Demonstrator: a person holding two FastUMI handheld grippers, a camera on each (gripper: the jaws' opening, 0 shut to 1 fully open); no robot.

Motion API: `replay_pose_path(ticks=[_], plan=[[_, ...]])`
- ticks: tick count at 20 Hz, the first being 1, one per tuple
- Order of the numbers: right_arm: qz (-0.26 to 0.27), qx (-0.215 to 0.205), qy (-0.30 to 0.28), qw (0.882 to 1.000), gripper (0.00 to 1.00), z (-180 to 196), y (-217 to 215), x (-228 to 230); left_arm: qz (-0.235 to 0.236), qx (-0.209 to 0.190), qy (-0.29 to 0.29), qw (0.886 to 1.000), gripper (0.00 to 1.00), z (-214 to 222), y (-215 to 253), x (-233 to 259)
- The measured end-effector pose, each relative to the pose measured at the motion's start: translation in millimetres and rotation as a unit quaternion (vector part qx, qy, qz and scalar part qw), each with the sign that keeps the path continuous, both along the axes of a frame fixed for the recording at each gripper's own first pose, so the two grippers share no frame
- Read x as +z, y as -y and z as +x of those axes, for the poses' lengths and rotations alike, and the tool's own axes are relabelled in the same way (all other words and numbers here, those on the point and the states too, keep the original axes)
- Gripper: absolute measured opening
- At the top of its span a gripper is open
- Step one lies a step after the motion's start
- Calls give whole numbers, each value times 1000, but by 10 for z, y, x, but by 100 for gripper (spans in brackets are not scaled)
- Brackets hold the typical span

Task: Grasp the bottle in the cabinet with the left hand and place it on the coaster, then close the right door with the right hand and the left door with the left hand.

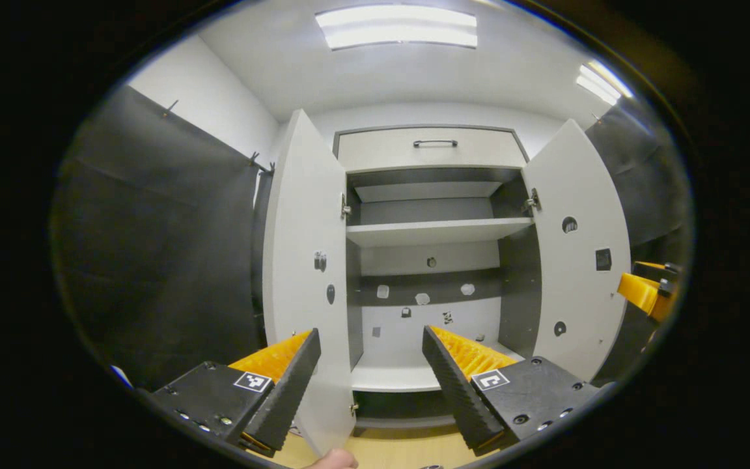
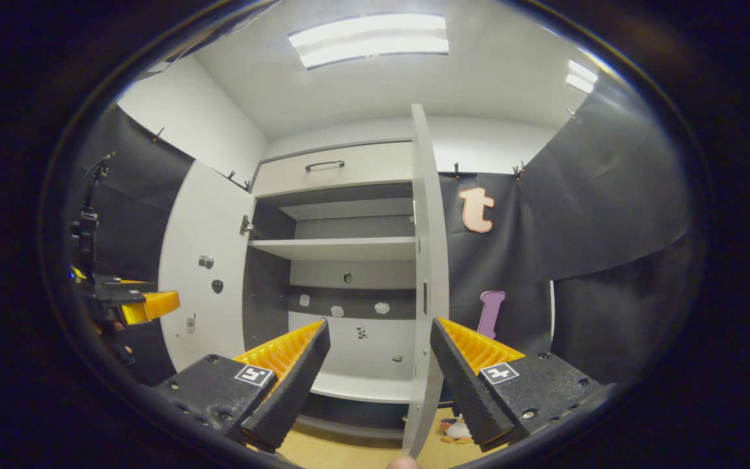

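Both grippers were spread and empty. No bottle stood on the cabinet [image 1: 433, 231] shelves, so it was likely already out, and door closing looked next. The right gripper [image 2: 380, 365] faced the right door [image 2: 428, 273] edge-on. Best to press its outer face near the free edge, swinging steadily. The left gripper [image 1: 370, 371] faced the left door [image 1: 303, 273].

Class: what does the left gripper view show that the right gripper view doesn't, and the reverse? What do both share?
Left gripper view: the inner face of the right door, with the right gripper beside it. Right gripper view: that door edge-on, a small toy low down beside it, and the left gripper. Shared: the open cabinet, its shelf, top drawer and left door, seen between open jaws.
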State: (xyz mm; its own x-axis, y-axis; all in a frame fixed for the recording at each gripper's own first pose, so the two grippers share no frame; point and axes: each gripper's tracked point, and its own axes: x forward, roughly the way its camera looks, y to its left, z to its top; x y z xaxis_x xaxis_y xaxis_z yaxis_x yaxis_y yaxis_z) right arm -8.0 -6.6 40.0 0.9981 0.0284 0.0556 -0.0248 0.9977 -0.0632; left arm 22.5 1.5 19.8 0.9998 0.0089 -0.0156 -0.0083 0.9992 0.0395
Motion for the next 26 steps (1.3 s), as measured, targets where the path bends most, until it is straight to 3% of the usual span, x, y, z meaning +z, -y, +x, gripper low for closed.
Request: replay_pose_path(ticks=[8, 9, 11, 15, 16, 18, 22, 24, 25, 26], plan=[[-4, 8, 2, 1000, 100, 6, -40, -12, -11, 7, 7, 1000, 100, -19, -22, 38], [-4, 7, 0, 1000, 100, 6, -33, -27, -12, 7, 8, 1000, 96, -24, -21, 45], [-2, 8, -2, 1000, 100, 8, -33, -40, -12, 9, 7, 1000, 100, -24, -17, 31], [-3, 5, -1, 1000, 99, -9, -9, -31, -12, 7, 9, 1000, 100, -42, 7, 47], [-3, 4, -1, 1000, 100, -12, -6, -25, -13, 6, 10, 1000, 96, -41, 16, 51], [-3, 4, -1, 1000, 100, -21, 4, -28, -11, 6, 12, 1000, 100, -41, 30, 62], [-4, -2, -4, 1000, 100, -41, 51, -49, -7, -1, 16, 1000, 96, -34, 83, 79], [-4, -7, -4, 1000, 100, -55, 87, -46, -8, -6, 17, 1000, 100, -40, 120, 76], [-4, -11, -4, 1000, 99, -66, 102, -48, -7, -8, 18, 1000, 96, -48, 136, 81], [-3, -14, -5, 1000, 100, -75, 123, -48, -5, -8, 17, 1000, 100, -43, 138, 73]])
